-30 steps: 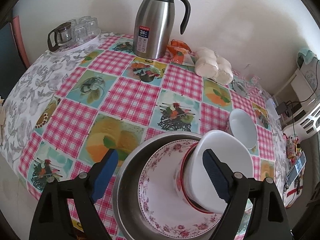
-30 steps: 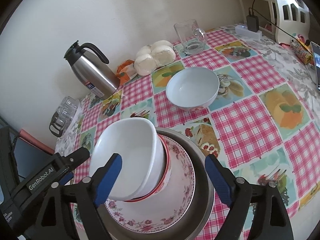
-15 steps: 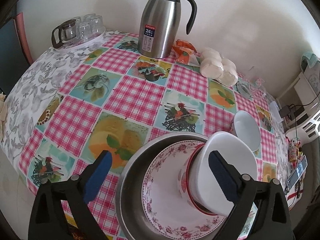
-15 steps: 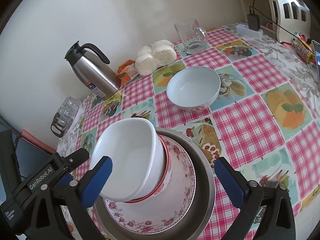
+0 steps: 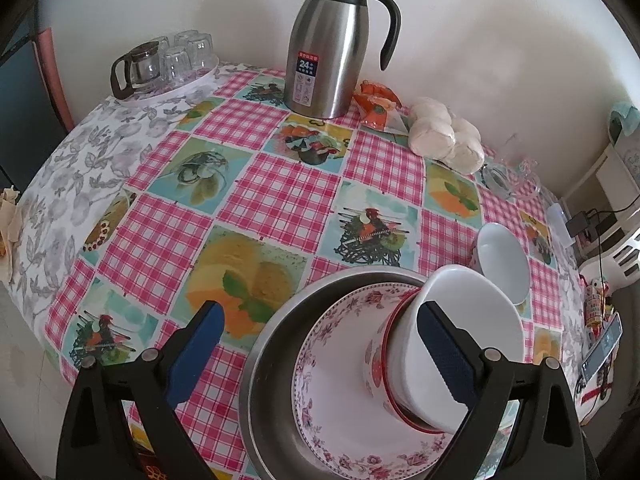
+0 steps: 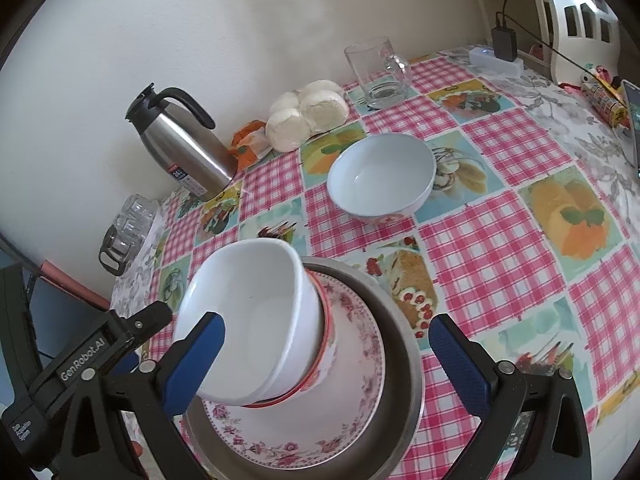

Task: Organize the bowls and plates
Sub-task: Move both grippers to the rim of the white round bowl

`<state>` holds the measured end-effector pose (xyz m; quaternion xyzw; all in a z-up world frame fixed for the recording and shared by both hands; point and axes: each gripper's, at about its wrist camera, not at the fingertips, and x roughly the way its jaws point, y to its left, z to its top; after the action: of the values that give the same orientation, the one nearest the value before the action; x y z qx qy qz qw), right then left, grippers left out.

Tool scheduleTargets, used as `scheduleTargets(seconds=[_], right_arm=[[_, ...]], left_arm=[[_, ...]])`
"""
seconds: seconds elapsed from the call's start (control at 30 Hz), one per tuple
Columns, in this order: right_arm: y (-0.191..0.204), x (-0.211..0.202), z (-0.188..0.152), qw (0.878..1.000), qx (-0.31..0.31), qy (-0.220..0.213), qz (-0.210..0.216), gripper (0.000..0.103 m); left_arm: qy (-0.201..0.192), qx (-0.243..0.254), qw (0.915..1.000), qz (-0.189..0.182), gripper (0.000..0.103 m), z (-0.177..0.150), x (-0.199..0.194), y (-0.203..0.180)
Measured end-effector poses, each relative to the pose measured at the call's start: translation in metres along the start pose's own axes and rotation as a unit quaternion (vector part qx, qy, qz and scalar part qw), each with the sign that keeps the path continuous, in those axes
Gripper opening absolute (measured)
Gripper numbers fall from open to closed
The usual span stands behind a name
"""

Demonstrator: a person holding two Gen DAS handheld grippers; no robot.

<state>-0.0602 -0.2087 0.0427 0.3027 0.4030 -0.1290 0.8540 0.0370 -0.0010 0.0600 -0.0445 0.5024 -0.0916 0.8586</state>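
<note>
On the glossy checked oilcloth of the table (image 5: 280, 200), near its front edge, a round stainless steel basin (image 6: 400, 320) holds a shallow plate (image 6: 352, 408) with a pink floral rim, and on that plate a red-rimmed bowl (image 6: 326, 364) carries a smooth white bowl (image 6: 256, 312) tilted toward the table's left end. A second white bowl (image 6: 382, 178) sits upright farther back, apart from the stack. The left gripper (image 5: 320, 344) and right gripper (image 6: 326, 364) both angle steeply down over the stack, blue-padded jaws spread wide, pinching nothing.
</note>
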Motion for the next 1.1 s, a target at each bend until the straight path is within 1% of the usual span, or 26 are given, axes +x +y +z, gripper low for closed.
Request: scheduleTargets(seconds=[0.23, 0.43, 0.63, 0.87, 1.03, 1.1], right_arm=[[-0.019, -0.006, 0.008, 0.999, 0.012, -0.013, -0.037, 0.103], [-0.036, -0.014, 0.015, 0.998, 0.017, -0.021, -0.052, 0.103], [-0.056, -0.02, 0.019, 0.998, 0.026, -0.024, -0.058, 0.103], [-0.087, -0.024, 0.027, 0.995, 0.053, -0.027, -0.076, 0.103], [-0.103, -0.017, 0.033, 0.995, 0.066, -0.018, -0.079, 0.103], [-0.106, -0.014, 0.035, 0.994, 0.066, -0.015, -0.086, 0.103]], left_arm=[[-0.019, -0.01, 0.9998, 0.001, 0.097, 0.004, -0.011, -0.006], [-0.029, -0.006, 0.9995, -0.008, 0.097, 0.003, -0.02, -0.028], [-0.029, 0.02, 0.999, -0.028, 0.097, -0.002, -0.025, -0.072], [-0.035, 0.053, 0.9968, -0.049, 0.097, -0.006, -0.026, -0.125], [-0.028, 0.072, 0.9953, -0.059, 0.097, -0.004, -0.015, -0.156], [-0.024, 0.072, 0.9951, -0.063, 0.097, -0.003, -0.01, -0.163]])
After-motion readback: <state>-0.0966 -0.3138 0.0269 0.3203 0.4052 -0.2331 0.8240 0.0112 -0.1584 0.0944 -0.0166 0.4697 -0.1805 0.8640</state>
